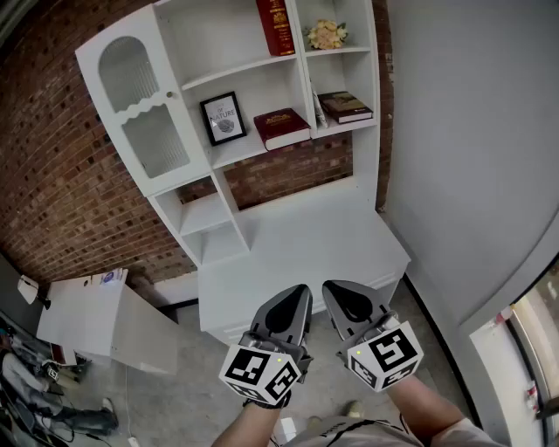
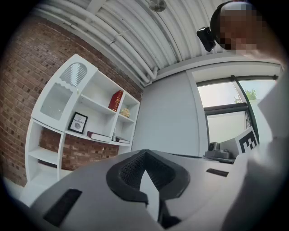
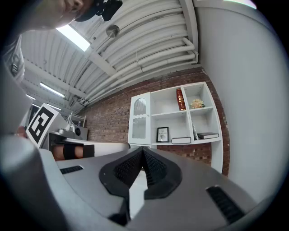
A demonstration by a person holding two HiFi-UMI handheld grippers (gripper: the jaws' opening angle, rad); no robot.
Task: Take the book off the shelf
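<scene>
A white shelf unit [image 1: 262,65] stands against the brick wall. A dark red book [image 1: 281,127] lies flat on its middle shelf, a red book [image 1: 275,26] stands upright above it, and a brown book [image 1: 346,107] lies in the right bay. My left gripper [image 1: 300,292] and right gripper [image 1: 334,289] hover side by side near the desk's front edge, far from the shelf, both shut and holding nothing. The left gripper [image 2: 143,155] sees the shelf [image 2: 81,117] at left; the right gripper [image 3: 142,152] sees the shelf [image 3: 174,117] straight ahead.
A white desk top [image 1: 297,236] lies between me and the shelf. A framed picture [image 1: 223,118] and a flower posy [image 1: 327,35] sit on the shelves. A grey wall [image 1: 472,131] runs along the right. A white box [image 1: 96,319] stands on the floor at left.
</scene>
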